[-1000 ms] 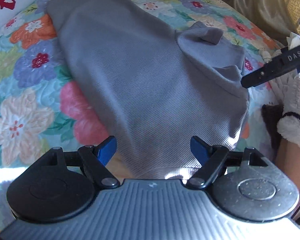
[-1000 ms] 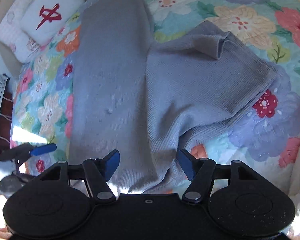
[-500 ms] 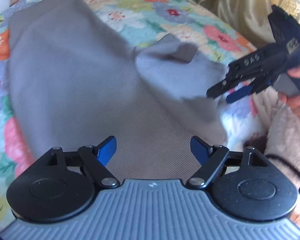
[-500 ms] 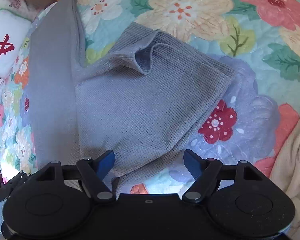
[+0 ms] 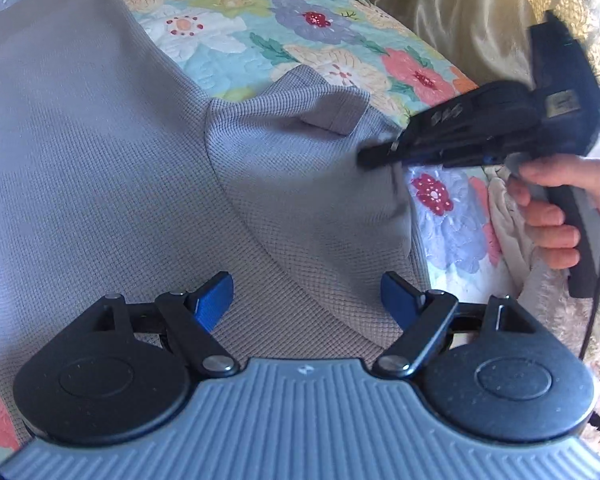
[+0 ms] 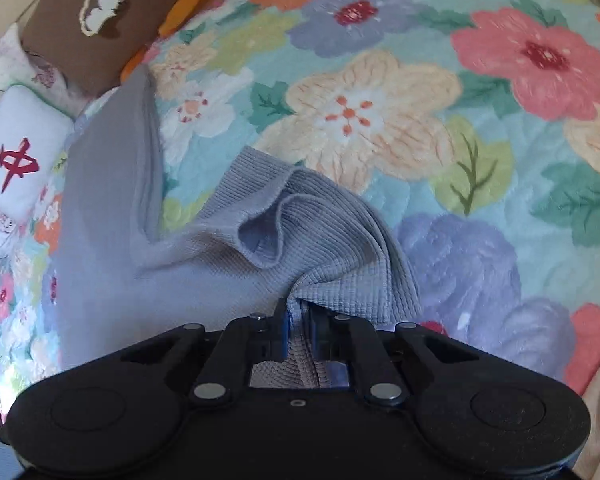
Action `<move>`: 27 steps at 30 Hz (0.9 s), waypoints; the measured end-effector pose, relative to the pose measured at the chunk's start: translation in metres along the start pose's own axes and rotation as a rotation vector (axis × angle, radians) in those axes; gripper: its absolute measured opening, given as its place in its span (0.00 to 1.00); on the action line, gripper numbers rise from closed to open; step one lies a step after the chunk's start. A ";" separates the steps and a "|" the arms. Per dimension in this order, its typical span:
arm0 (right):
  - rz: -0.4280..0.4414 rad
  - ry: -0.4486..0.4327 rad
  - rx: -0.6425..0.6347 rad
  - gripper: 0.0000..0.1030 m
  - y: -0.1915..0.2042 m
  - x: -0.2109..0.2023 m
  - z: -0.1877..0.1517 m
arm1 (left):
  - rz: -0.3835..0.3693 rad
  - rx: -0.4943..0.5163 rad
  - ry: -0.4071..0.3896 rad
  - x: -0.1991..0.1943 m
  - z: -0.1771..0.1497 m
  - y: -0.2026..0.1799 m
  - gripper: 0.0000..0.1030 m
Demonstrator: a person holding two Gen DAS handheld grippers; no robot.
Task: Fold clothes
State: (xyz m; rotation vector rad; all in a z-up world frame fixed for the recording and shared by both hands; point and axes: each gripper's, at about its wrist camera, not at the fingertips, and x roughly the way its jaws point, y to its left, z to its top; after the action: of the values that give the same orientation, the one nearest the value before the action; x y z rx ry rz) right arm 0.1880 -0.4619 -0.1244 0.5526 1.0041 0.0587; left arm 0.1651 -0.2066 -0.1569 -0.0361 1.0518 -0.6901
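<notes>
Grey garment (image 6: 204, 280) | pinched in closing right tool (image 6: 298, 330) | on quilt (image 6: 420, 120)

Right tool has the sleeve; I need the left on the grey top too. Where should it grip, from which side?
Judging by the grey top, take its near hem edge, lying flat between the open left tool pads, coming down from the near side. The right tool is closing on bunched sleeve.

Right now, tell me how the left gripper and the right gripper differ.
The left gripper stands wide open, nothing between its blue pads, while the right gripper is closing its jaws with a fold of the grey garment pinched between them. The left hovers above the flat body of the garment; the right sits at the bunched sleeve edge. Both point down at the same garment on the floral quilt.
</notes>
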 end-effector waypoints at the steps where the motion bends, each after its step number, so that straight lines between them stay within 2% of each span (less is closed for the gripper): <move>1: 0.018 -0.038 -0.034 0.12 0.003 -0.007 0.002 | -0.011 -0.001 -0.004 -0.001 -0.001 0.000 0.78; 3: -0.005 -0.179 -0.182 0.10 0.022 -0.038 0.001 | -0.040 0.005 -0.007 -0.004 -0.002 -0.002 0.78; 5: -0.070 -0.238 -0.256 0.10 0.031 -0.047 -0.003 | -0.064 0.014 0.006 -0.004 -0.006 -0.004 0.78; 8: -0.152 -0.136 -0.272 0.10 0.031 -0.030 -0.001 | 0.001 0.033 0.088 0.014 -0.013 -0.008 0.78; 10: -0.146 -0.076 -0.204 0.10 0.020 -0.020 0.006 | 0.024 0.080 0.080 0.013 -0.015 -0.016 0.81; 14: -0.092 -0.085 -0.098 0.13 0.005 -0.019 0.012 | 0.050 0.081 0.079 0.003 -0.013 -0.019 0.81; 18: -0.047 -0.152 -0.145 0.14 0.015 -0.028 0.006 | 0.051 -0.007 0.027 -0.019 -0.015 0.003 0.81; 20: -0.001 -0.226 -0.272 0.14 0.040 -0.041 -0.006 | 0.052 -0.073 -0.003 -0.034 -0.017 0.018 0.81; 23: 0.090 -0.312 -0.592 0.14 0.093 -0.050 -0.031 | 0.065 -0.171 -0.060 -0.061 -0.022 0.043 0.81; 24: 0.153 -0.300 -0.696 0.14 0.110 -0.049 -0.042 | 0.065 -0.201 -0.075 -0.069 -0.024 0.052 0.81; 26: 0.289 -0.165 -0.842 0.11 0.138 -0.038 -0.063 | 0.067 -0.261 -0.099 -0.081 -0.027 0.070 0.81; 27: 0.311 -0.096 -0.890 0.10 0.146 -0.028 -0.072 | 0.070 -0.293 -0.107 -0.085 -0.029 0.078 0.81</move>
State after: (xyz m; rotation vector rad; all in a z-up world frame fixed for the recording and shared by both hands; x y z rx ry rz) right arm 0.1438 -0.3148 -0.0636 -0.1140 0.6942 0.7133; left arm 0.1550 -0.0910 -0.1318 -0.2850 1.0387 -0.4617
